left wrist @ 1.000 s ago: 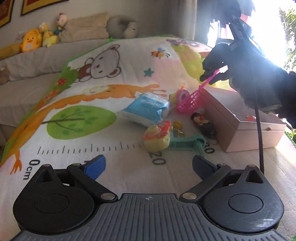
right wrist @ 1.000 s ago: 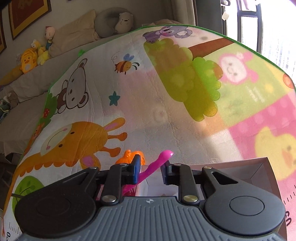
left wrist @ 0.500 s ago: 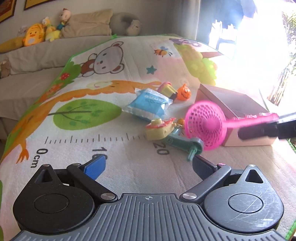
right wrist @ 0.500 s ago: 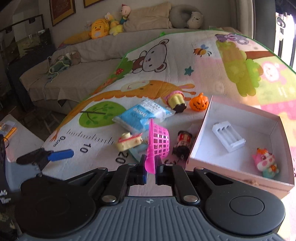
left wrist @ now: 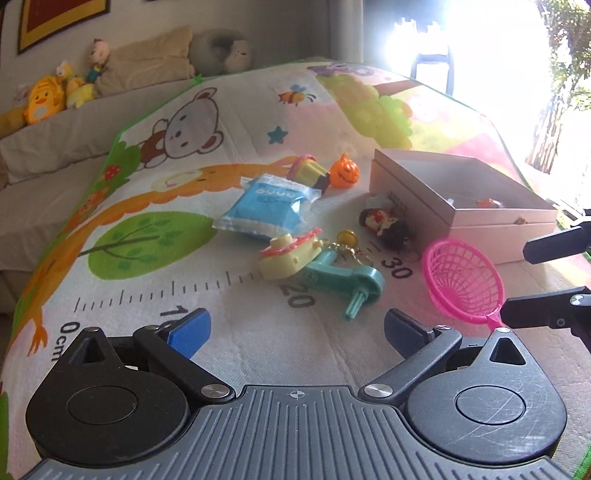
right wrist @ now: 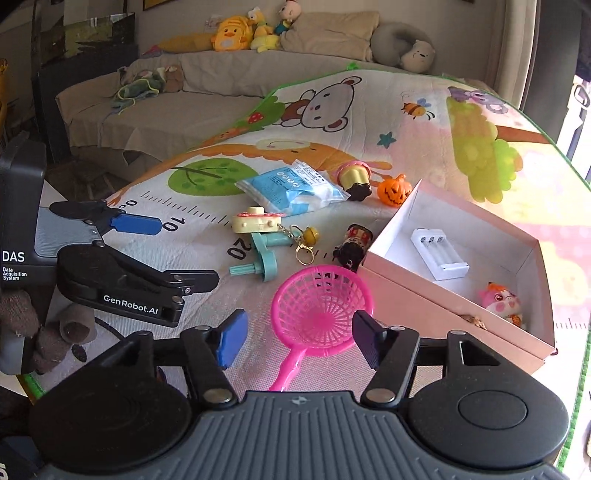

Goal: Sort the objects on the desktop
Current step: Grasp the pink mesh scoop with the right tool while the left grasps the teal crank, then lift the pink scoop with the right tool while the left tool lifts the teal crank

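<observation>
Right wrist view: right gripper (right wrist: 297, 341) spread wide, holding nothing; the pink toy net (right wrist: 319, 308) lies on the play mat (right wrist: 424, 144) between its fingers, touching neither, handle pointing back toward the camera. Just right of the net: open pink box (right wrist: 417, 312), containing a white battery holder (right wrist: 439, 253) and a pink-and-orange animal figure (right wrist: 500, 301).

Items on the mat beyond the net, near one another:
- teal plastic crank-shaped toy (right wrist: 260, 260)
- cream toy with red brim (right wrist: 256, 221), keyring and yellow bell (right wrist: 306, 240) attached
- dark-haired doll figure (right wrist: 352, 245), lying against the box's near corner
- blue-and-white packet (right wrist: 291, 186)
- cupcake-shaped toy (right wrist: 354, 179), beside the packet
- orange pumpkin (right wrist: 394, 190), just beyond the box

Left gripper (right wrist: 159, 251) at the left, above the mat's ruler print, fingers wide apart and empty.

Left wrist view: left gripper (left wrist: 297, 326) fully open, nothing between its fingers; net (left wrist: 463, 282) at right, in front of the box (left wrist: 432, 199). Sofa (right wrist: 207, 81) with plush toys (right wrist: 227, 35) behind.
</observation>
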`<move>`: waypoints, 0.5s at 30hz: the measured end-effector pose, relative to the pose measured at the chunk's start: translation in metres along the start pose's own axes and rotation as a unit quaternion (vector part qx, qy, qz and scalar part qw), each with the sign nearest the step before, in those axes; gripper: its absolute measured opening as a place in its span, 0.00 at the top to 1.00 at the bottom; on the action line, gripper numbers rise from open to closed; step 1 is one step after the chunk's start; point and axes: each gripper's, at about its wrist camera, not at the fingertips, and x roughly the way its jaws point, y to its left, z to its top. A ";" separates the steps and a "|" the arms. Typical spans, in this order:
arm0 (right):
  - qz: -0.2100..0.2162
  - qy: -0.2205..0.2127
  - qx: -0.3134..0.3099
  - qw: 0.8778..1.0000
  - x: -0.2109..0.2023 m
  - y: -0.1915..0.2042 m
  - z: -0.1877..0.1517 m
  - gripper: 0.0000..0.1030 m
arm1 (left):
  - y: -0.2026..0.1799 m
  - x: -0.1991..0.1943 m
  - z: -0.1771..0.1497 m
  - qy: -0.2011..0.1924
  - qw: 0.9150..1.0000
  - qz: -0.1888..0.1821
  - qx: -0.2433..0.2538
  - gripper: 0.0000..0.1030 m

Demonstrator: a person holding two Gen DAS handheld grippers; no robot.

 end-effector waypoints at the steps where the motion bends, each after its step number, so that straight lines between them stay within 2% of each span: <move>1: -0.008 0.000 0.004 1.000 0.001 -0.003 -0.003 0.31 | -0.004 0.005 0.003 -0.001 1.000 -0.002 0.005 0.01; 4: -0.035 -0.001 0.017 0.999 0.002 -0.009 -0.014 0.27 | -0.016 0.025 0.013 0.017 1.000 -0.014 0.014 0.02; 6: -0.045 0.000 0.028 0.999 0.002 -0.014 -0.020 0.25 | -0.024 0.037 0.018 0.032 0.999 -0.022 0.021 0.12; 10: -0.051 -0.001 0.054 0.997 0.001 -0.023 -0.032 0.19 | -0.033 0.057 0.025 0.056 0.998 -0.014 0.020 0.21; 11: -0.053 -0.002 0.058 0.997 0.001 -0.024 -0.034 0.19 | -0.033 0.061 0.026 0.063 0.998 -0.009 0.014 0.27; 12: -0.054 -0.002 0.061 0.997 0.002 -0.025 -0.035 0.19 | -0.032 0.063 0.026 0.066 0.998 -0.007 0.009 0.39; 13: -0.055 -0.003 0.064 0.996 0.003 -0.024 -0.037 0.19 | -0.030 0.063 0.026 0.064 0.998 -0.008 0.005 0.43; 15: -0.056 -0.003 0.068 0.996 0.006 -0.024 -0.039 0.18 | -0.028 0.058 0.025 0.060 0.998 -0.006 0.008 0.62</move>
